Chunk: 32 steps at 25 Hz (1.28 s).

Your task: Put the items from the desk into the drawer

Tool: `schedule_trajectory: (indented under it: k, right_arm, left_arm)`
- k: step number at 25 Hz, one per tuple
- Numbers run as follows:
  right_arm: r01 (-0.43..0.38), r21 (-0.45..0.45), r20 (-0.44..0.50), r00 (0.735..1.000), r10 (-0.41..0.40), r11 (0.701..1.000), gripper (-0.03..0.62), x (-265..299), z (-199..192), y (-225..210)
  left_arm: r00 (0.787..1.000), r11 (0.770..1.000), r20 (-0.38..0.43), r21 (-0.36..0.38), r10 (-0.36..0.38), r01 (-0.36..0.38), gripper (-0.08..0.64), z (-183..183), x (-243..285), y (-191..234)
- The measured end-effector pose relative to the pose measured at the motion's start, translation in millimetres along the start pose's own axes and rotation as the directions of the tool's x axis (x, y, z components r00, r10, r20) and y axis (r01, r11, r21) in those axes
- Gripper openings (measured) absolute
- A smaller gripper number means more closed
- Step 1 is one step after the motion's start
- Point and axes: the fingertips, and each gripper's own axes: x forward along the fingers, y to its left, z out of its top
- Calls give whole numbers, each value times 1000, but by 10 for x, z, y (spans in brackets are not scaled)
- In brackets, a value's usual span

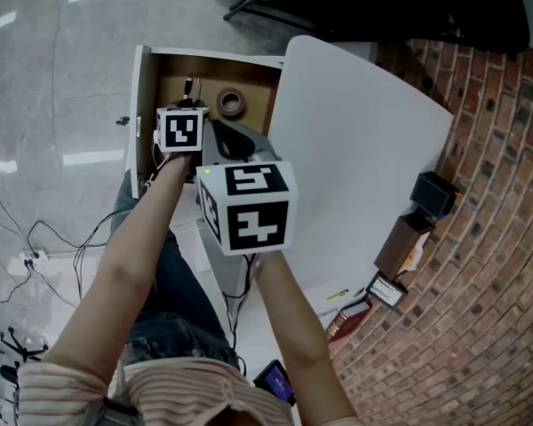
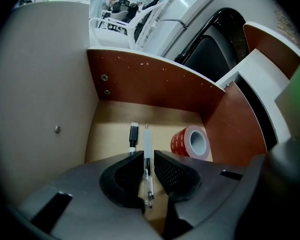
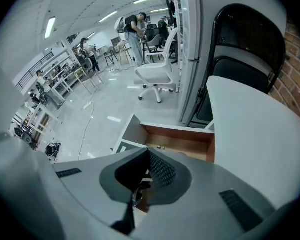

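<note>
The open wooden drawer (image 1: 151, 105) (image 2: 110, 119) sits at the left end of the white desk (image 1: 355, 140) (image 3: 250, 119). Inside it lie a red tape roll (image 2: 192, 141) (image 1: 232, 103) and a small black stick (image 2: 134, 134). My left gripper (image 2: 148, 156) (image 1: 179, 130) hangs over the drawer, shut on a clear pen (image 2: 147, 149) that points toward the drawer's back wall. My right gripper (image 3: 146, 156) (image 1: 246, 204) is higher and nearer to me, above the drawer's front; its jaws stand together with nothing seen between them.
A black box (image 1: 433, 193), a brown box (image 1: 401, 242) and small items rest at the desk's right edge by the brick wall (image 1: 497, 264). A black folding chair (image 3: 242, 39) stands behind the desk. Cables (image 1: 35, 238) lie on the floor at left.
</note>
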Motion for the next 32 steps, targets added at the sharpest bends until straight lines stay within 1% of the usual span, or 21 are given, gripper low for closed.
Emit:
schedule_trajectory:
  k: [4,9,12,17,20,27,32]
  right_arm:
    - [-1,2,4,1000,1,1000,17,5,7,-6]
    - [6,6,7,1000,-6,1000,17,-4,6,-20]
    - [9,14,25,1000,-10,1000,17,-55,38,-9]
    - [10,43,76,997,-13,999,17,-177,107,-15]
    - [8,56,110,994,-14,998,17,-270,157,-4]
    - [6,88,179,984,-22,996,17,-466,283,-5]
    - [1,104,226,974,-24,995,17,-640,341,29]
  left_arm:
    - [999,1000,29,9,13,-13,61,74,-76,23]
    - [994,999,102,6,-32,32,61,255,-267,-74]
    - [991,999,133,15,-33,31,58,367,-432,-86]
    - [982,996,180,86,-52,37,40,506,-650,-174]
    - [976,993,205,108,-71,49,36,584,-838,-237]
    - [970,987,233,158,-74,37,30,716,-1171,-257]
    - [955,978,281,204,-100,42,11,820,-1493,-342]
